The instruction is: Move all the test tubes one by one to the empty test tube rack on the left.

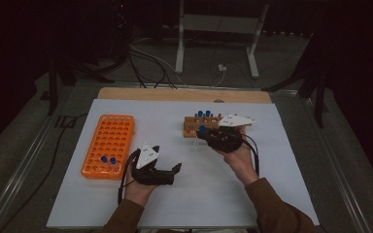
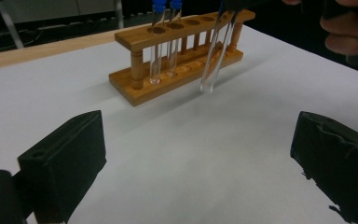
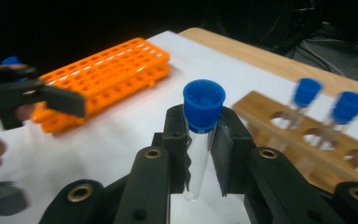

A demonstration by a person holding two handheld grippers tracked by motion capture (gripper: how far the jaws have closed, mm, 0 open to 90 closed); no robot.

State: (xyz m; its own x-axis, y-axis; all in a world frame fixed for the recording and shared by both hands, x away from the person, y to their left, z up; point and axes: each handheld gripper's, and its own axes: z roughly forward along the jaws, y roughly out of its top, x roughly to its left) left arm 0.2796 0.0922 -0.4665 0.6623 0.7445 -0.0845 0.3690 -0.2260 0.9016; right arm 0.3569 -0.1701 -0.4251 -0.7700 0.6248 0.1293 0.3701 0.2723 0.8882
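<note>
The capped test tube (image 3: 200, 135) hangs upright, clamped just under its blue cap in my right gripper (image 3: 200, 154), beside the wooden rack (image 1: 200, 127) near the worktop's far edge, so it could travel to the orange rack (image 1: 109, 144) at the left edge. My left gripper (image 1: 175, 171) waits with jaws apart, empty.

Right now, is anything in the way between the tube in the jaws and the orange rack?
Partly. The right gripper holds the tube beside the wooden rack. The left gripper, jaws open, sits on the white table between it and the orange rack. Going around it looks possible.
</note>
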